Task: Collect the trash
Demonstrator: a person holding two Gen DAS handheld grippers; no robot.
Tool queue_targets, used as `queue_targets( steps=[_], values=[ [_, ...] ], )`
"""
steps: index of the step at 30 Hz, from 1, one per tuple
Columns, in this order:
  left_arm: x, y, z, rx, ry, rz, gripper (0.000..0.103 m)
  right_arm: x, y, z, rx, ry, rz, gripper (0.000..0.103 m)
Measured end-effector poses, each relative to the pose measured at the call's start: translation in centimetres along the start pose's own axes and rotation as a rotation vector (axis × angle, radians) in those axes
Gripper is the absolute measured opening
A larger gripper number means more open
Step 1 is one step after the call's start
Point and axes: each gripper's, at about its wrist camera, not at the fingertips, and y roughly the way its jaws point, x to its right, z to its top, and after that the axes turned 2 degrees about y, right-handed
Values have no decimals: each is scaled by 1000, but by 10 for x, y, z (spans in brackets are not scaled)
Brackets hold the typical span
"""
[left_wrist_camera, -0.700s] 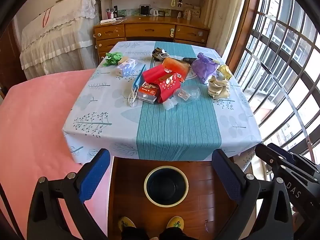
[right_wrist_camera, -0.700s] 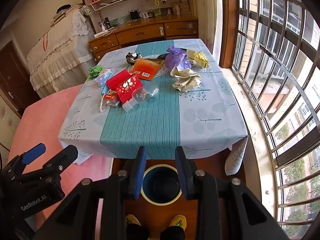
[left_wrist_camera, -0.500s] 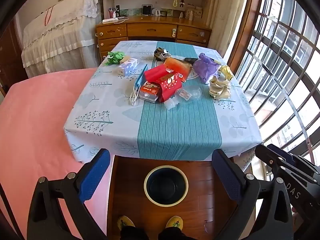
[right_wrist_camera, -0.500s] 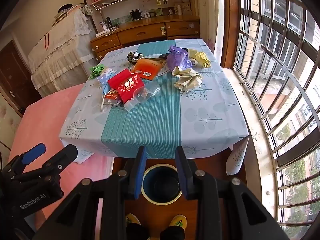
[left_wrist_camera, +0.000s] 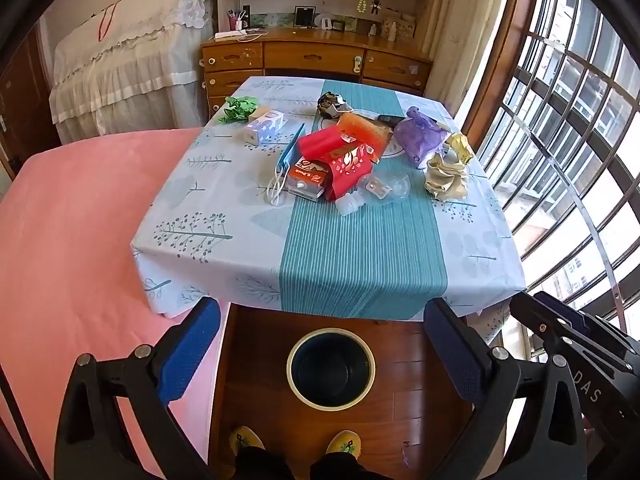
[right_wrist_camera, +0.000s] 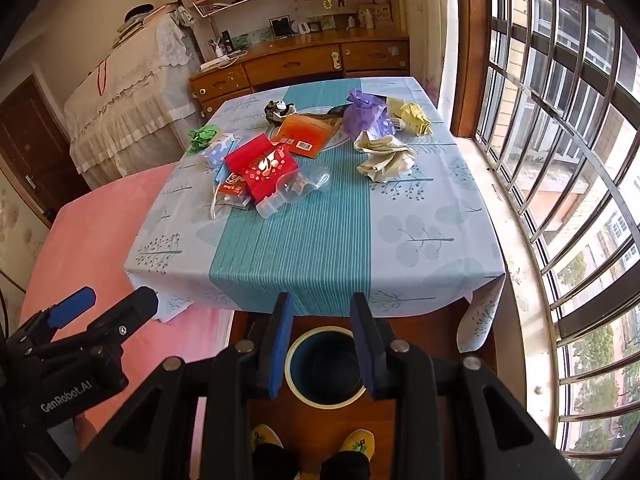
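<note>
We stand at the near edge of the table (left_wrist_camera: 344, 276), both tongs empty, the bin (left_wrist_camera: 331, 368) on the floor just below that edge.

Working left to right from the bin: our left gripper (left_wrist_camera: 320, 354) is spread wide with nothing between its pads, and our right gripper (right_wrist_camera: 322, 346) is narrowed to a small gap, also gripping nothing. The trash lies well beyond the bin on the far half of the table: green crumpled paper (left_wrist_camera: 239, 107) at far left, the red packet (left_wrist_camera: 338, 160) and clear plastic blister (left_wrist_camera: 384, 188) in the middle, the purple bag (left_wrist_camera: 420, 138) and beige paper wad (left_wrist_camera: 446, 176) to the right. We judge all of it light and soft; the blister looks slippery, so we would pinch its rim, and take the wads across a raised fold.
</note>
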Motion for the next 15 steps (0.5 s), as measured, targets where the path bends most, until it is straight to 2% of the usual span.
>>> queue_targets(
  steps=[15],
  values=[
    [0, -2, -1, 6, -9, 9, 101, -5, 0, 3, 4, -30, 8, 30]
  ],
)
